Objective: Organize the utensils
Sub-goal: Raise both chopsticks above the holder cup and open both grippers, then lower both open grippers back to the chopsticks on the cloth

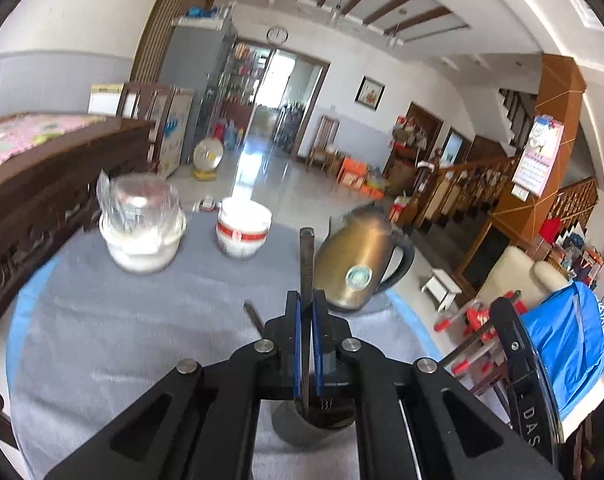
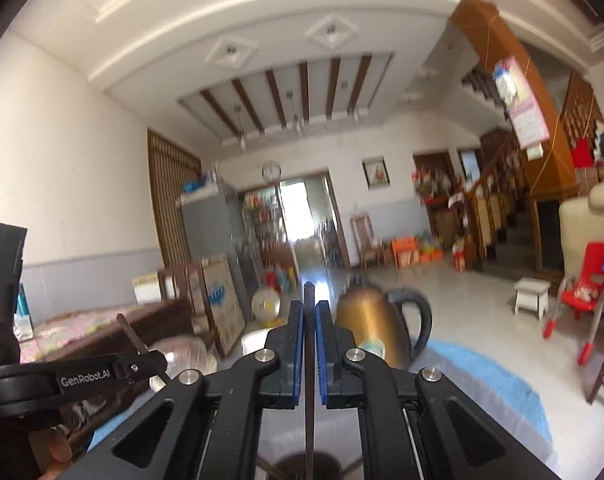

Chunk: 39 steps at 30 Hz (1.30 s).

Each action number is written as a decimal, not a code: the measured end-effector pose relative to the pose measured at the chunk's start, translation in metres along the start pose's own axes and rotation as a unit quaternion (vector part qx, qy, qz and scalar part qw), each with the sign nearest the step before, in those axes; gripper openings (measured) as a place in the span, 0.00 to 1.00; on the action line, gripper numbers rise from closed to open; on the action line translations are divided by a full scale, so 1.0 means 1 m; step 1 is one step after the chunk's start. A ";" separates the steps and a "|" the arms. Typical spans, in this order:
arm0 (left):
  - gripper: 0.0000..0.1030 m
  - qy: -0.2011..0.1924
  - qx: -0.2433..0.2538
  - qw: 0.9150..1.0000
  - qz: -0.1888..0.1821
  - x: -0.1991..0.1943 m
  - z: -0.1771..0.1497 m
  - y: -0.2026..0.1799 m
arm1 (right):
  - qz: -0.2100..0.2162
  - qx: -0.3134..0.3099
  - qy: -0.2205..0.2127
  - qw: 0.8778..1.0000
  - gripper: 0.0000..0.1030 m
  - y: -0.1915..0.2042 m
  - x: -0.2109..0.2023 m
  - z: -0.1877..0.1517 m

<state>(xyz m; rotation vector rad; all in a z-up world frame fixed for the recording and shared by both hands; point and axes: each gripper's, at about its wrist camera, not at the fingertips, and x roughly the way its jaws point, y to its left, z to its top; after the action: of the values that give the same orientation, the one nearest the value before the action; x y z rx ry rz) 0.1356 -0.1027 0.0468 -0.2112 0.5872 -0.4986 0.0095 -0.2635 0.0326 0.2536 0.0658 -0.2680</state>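
Between your left gripper's [image 1: 307,304] blue pads, a dark chopstick [image 1: 307,256] is pinched upright above the grey holder [image 1: 302,426] below; your right gripper [image 2: 310,312] clamps narrow on another dark chopstick [image 2: 309,360], the bronze kettle [image 2: 368,320] just beyond its right finger

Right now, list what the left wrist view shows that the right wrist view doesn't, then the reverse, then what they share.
Left wrist only: the stacked white bowls shown clearly, and the left gripper shut on a dark chopstick over a grey holder.

Right wrist only: the right gripper shut on its own dark stick, with the left gripper seen from the side.

Both: the brass kettle, the plastic-covered bowl and the grey tablecloth.
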 end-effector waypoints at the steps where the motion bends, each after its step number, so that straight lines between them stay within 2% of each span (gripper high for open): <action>1: 0.05 0.008 -0.003 1.000 -0.002 0.004 -0.003 0.002 | 0.000 0.004 0.006 1.000 0.06 -0.002 0.000 -0.003; 6: 0.05 0.027 0.001 1.000 -0.006 0.010 -0.012 0.003 | 0.001 0.032 0.052 0.998 0.06 -0.014 0.010 -0.010; 14: 0.08 0.051 0.020 0.999 0.001 0.012 -0.024 0.001 | 0.007 0.069 0.091 0.993 0.10 -0.034 0.011 -0.018; 16: 0.21 0.052 0.023 0.998 0.003 0.009 -0.027 0.001 | 0.012 0.078 0.100 0.992 0.10 -0.037 0.008 -0.018; 17: 0.34 0.050 0.024 0.998 0.003 0.007 -0.027 0.002 | 0.013 0.083 0.105 0.991 0.10 -0.038 0.010 -0.019; 18: 0.42 0.045 0.025 0.999 0.005 0.004 -0.027 0.002 | 0.017 0.085 0.107 0.990 0.15 -0.039 0.009 -0.019; 20: 0.47 0.034 0.032 0.999 0.018 -0.004 -0.028 0.004 | 0.030 0.096 0.108 0.989 0.34 -0.041 0.003 -0.017; 21: 0.50 0.033 0.035 0.999 0.021 -0.006 -0.029 0.005 | 0.033 0.103 0.104 0.989 0.58 -0.042 -0.001 -0.016; 22: 0.51 0.032 0.039 0.998 0.026 -0.009 -0.031 0.006 | 0.037 0.112 0.088 0.989 0.72 -0.047 -0.009 -0.016; 29: 0.63 0.028 0.072 0.994 0.081 -0.026 -0.054 0.025 | 0.025 0.118 0.018 0.993 0.69 -0.064 -0.052 -0.010; 31: 0.64 0.039 0.082 0.991 0.100 -0.028 -0.066 0.034 | 0.028 0.112 0.008 0.993 0.62 -0.068 -0.065 -0.012; 32: 0.64 0.044 0.084 0.990 0.108 -0.028 -0.071 0.039 | 0.029 0.105 0.009 0.994 0.60 -0.068 -0.067 -0.013; 34: 0.64 0.063 0.087 0.986 0.127 -0.028 -0.085 0.052 | 0.034 0.081 0.018 0.996 0.48 -0.065 -0.074 -0.019; 36: 0.64 0.079 0.084 0.983 0.142 -0.026 -0.094 0.064 | 0.053 0.066 0.040 0.996 0.41 -0.061 -0.077 -0.029; 39: 0.64 0.106 0.071 0.978 0.164 -0.022 -0.107 0.085 | 0.071 0.054 0.071 0.993 0.39 -0.055 -0.076 -0.041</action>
<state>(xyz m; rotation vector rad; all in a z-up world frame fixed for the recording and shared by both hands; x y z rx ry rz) 0.0911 -0.0242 -0.0577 0.0778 0.7757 -0.2424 -0.0793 -0.2852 -0.0128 0.3831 0.1744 -0.1121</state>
